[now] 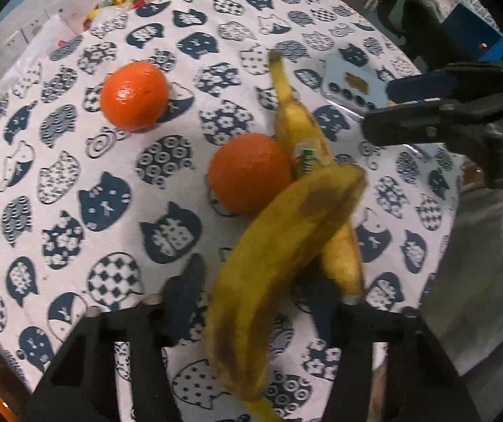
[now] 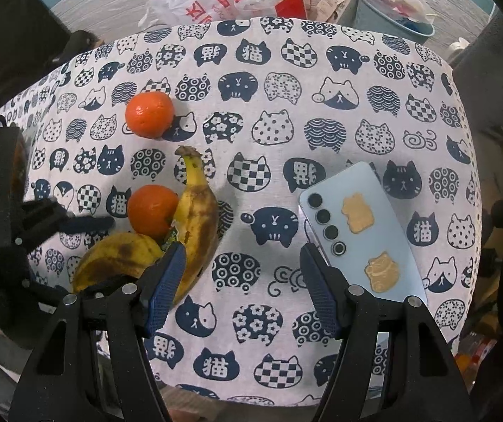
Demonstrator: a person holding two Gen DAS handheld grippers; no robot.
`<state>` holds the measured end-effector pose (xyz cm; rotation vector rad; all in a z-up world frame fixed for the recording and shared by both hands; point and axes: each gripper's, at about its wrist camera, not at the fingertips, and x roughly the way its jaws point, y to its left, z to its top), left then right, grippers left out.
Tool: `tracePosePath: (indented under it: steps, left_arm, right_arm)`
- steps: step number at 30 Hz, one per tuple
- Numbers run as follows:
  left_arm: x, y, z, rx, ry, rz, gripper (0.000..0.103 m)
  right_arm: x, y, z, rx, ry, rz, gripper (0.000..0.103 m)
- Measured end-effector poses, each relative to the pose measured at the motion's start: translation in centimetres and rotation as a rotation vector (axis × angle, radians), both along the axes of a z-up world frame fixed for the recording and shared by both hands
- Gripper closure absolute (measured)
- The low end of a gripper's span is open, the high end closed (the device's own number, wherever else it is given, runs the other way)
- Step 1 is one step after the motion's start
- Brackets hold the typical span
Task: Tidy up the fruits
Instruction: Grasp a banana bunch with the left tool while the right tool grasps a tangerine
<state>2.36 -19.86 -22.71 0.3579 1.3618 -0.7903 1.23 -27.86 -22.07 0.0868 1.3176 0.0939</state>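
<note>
Yellow banana (image 1: 269,246) sits gripped inside the left tool (image 1: 251,302); right tool (image 2: 242,281) gapes empty beside it

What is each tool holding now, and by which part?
The left tool grips the upper banana across its middle, with one pad on each side. The right tool is open and holds nothing.

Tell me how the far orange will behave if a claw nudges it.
The far orange looks round and sits alone on flat cloth, so it would probably roll. Its glossy peel may slip against the pads. It seems firm, unlikely to squash.
</note>
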Motion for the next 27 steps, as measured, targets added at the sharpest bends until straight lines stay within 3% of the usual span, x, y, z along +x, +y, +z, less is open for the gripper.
tracePosePath:
  steps: [8, 27]
  left_arm:
    - [-1.2, 0.0, 0.6, 0.041, -0.046, -0.001, 0.062]
    - [-0.2, 8.2, 4.0, 0.007, -0.056, 0.207, 0.067]
  right_arm:
    - [0.3, 1.0, 0.3, -0.001, -0.017, 0.025, 0.035]
    - [3.7, 5.8, 1.0, 0.033, -0.101, 0.152, 0.035]
